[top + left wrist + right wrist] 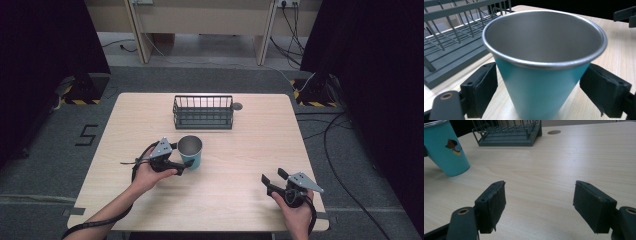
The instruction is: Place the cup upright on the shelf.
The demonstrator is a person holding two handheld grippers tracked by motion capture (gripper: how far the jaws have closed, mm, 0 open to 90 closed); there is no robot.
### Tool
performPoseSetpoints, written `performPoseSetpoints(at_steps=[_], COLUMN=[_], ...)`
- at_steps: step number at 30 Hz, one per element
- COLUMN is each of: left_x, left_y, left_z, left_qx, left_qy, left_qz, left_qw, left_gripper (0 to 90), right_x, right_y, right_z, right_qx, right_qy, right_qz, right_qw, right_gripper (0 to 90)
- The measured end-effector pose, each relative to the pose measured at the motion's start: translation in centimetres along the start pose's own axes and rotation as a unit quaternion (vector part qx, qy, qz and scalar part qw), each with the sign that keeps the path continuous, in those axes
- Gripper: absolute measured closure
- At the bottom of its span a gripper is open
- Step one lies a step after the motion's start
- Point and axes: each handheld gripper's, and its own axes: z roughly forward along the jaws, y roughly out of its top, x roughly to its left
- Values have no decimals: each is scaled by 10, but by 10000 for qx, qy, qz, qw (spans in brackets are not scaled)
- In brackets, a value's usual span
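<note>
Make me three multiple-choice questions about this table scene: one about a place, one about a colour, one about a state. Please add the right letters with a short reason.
1. Where does the wire rack stand?
A. At the far side of the table, beyond the cup
B. At the near edge, beside the right tongs
C. On the floor

2. What colour is the outside of the cup?
A. Red
B. Teal
C. Yellow

3. How are the left tongs set?
A. Shut with nothing between them
B. Open, one jaw on each side of the cup
C. Lying inside the rack

Answers: 1 A, the high view shows the rack behind the cup. 2 B, the cup wall is teal with a metal inside. 3 B, the left gripper view shows gaps between both pads and the cup.
</note>
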Motion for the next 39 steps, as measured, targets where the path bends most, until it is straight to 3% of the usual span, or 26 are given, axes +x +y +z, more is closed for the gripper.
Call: performPoseSetpoints(at_steps=[9,20,39], left_x=[0,0,1], left_y=[2,-2,15], left_z=[8,6,-4], left_qx=[-24,-164,-392], left_qy=[-25,-40,100], left_qz=[-19,-71,35], left_qw=[10000,9998,9992], left_gripper=[143,160,160], right_x=[0,0,0], right_y=[0,0,0], right_z=[0,0,0], right_qx=[-7,4,7], right_qy=[-16,1,3], right_qz=[-34,-20,-19], right_qw=[10000,10000,10000], right_gripper=[267,268,268])
